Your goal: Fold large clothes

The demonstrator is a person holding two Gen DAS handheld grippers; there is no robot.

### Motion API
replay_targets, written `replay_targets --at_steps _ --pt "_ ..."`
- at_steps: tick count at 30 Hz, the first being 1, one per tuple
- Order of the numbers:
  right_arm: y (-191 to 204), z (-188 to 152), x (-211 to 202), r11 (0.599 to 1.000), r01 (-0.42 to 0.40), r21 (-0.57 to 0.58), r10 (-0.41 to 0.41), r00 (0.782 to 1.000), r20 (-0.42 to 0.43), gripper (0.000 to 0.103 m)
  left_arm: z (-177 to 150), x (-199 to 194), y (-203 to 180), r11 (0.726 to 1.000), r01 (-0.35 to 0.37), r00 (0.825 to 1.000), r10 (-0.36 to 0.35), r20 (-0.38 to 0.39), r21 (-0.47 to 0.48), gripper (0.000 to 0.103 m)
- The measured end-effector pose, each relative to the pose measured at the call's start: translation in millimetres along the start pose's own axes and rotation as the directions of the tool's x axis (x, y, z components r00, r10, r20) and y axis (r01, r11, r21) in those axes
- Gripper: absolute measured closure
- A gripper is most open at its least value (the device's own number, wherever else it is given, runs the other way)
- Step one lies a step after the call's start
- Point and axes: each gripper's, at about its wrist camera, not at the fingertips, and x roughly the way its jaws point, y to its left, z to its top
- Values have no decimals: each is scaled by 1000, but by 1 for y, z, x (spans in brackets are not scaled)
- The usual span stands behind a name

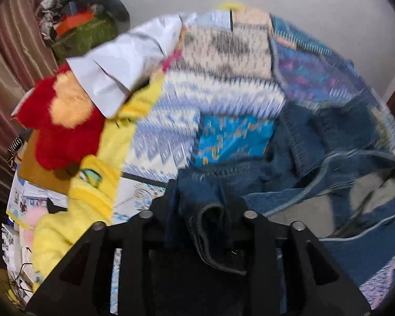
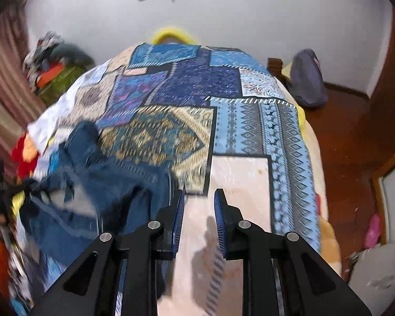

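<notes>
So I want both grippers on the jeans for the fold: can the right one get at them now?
Probably yes: the right gripper is open and holding nothing, and the jeans lie just to its left on the bedspread, nothing between.

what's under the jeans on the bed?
The jeans lie crumpled on the patchwork bedspread, one end clamped in the left gripper. Anything between denim and spread is covered.
</notes>
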Motion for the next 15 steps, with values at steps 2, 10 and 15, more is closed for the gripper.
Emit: replay_targets --at_steps 2,10,15 --pt "14 -9 -11 999 -10 -41 10 1000 14 84 3 -26 2 1000 -22 999 21 49 5 57" --pt "88 -52 -13 967 -177 -181 174 984 -28 85 -35 -63 -27 985 26 998 -34 45 173 33" --pt "134 -72 21 937 -171 -304 149 984 -94 84 -73 -25 -59 965 90 994 -72 -81 247 28"
